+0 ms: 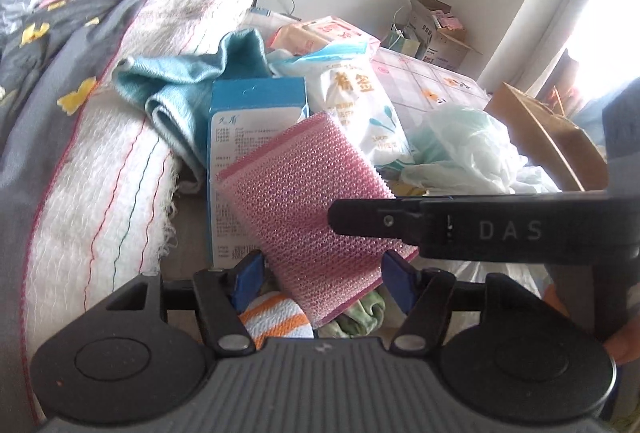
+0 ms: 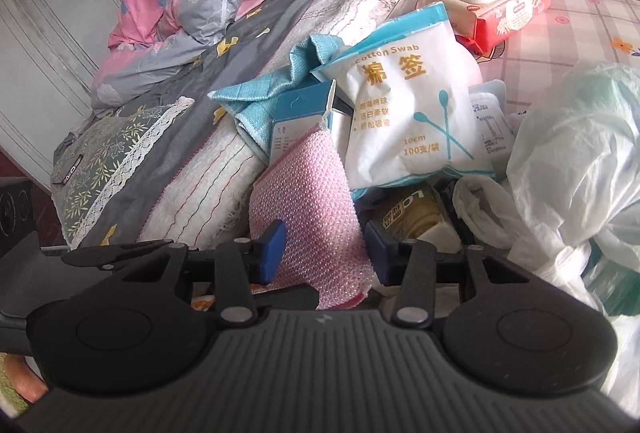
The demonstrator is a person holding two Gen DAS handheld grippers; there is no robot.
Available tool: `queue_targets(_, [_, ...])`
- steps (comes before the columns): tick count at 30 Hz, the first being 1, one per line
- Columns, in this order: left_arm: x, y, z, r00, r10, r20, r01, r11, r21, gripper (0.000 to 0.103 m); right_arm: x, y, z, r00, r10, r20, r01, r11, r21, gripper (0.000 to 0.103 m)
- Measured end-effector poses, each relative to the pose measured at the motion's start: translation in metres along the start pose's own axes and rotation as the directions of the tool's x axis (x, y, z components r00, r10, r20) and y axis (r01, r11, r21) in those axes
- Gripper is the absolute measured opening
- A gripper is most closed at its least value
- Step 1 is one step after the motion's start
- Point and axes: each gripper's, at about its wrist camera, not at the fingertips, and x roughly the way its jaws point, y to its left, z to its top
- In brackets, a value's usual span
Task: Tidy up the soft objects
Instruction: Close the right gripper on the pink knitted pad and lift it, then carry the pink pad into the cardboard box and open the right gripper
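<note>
A pink textured sponge pad (image 1: 304,193) leans against a blue and white box (image 1: 244,121); it also shows in the right wrist view (image 2: 308,209). My left gripper (image 1: 322,279) is open, with the pad's lower end between its blue pads (image 1: 248,277). My right gripper (image 2: 326,253) is open around the same pad, its blue pads (image 2: 272,251) on either side; its black finger (image 1: 380,219) crosses the pad in the left wrist view. A teal towel (image 1: 184,85) lies behind the box.
A cotton swab bag (image 2: 412,113), a wet wipes pack (image 2: 496,5) and a white plastic bag (image 2: 576,153) crowd the right. A bed with a white blanket (image 1: 100,169) and grey quilt (image 2: 168,81) fills the left. An orange striped cloth (image 1: 276,317) lies below.
</note>
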Motion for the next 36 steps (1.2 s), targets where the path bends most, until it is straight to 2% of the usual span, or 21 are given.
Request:
queue_targets(4, [0.004, -0.006, 0.000, 0.999, 0.048, 0.025, -0.049, 0.997, 0.052, 0.067, 0.001, -0.003, 0.005, 1.000, 0.001, 0.014, -0.002, 0.999, 0.033, 0.042])
queue_targets(10, [0.006, -0.006, 0.001, 0.997, 0.067, 0.031, -0.068, 0.997, 0.033, 0.069, 0.000, 0.000, 0.014, 0.998, -0.023, 0.060, 0.023, 1.000, -0.012, 0.043])
queue_targets(14, [0.003, -0.007, 0.003, 0.994, 0.093, 0.056, -0.094, 0.995, 0.032, 0.069, 0.011, 0.001, 0.017, 0.999, 0.011, 0.033, -0.011, 1.000, -0.002, 0.044])
queue_targets(17, [-0.009, -0.012, 0.003, 0.992, 0.095, 0.085, -0.099, 0.994, 0.045, 0.068, 0.004, 0.003, 0.015, 0.998, 0.024, 0.051, -0.025, 1.000, 0.012, 0.042])
queue_targets(27, [-0.066, -0.058, 0.009, 0.975, 0.100, 0.199, -0.127, 0.984, 0.126, 0.068, -0.065, 0.016, 0.010, 0.984, 0.066, 0.164, -0.070, 0.997, 0.024, 0.041])
queue_targets(33, [-0.088, -0.112, 0.023, 0.968, 0.036, 0.250, -0.095, 0.969, 0.229, 0.068, -0.132, 0.006, 0.003, 0.964, 0.056, 0.261, -0.073, 0.996, 0.057, 0.040])
queue_targets(36, [-0.086, -0.144, 0.033, 0.968, -0.035, 0.248, -0.038, 0.958, 0.285, 0.069, -0.169, -0.013, 0.000, 0.955, 0.031, 0.297, -0.061, 0.994, 0.093, 0.040])
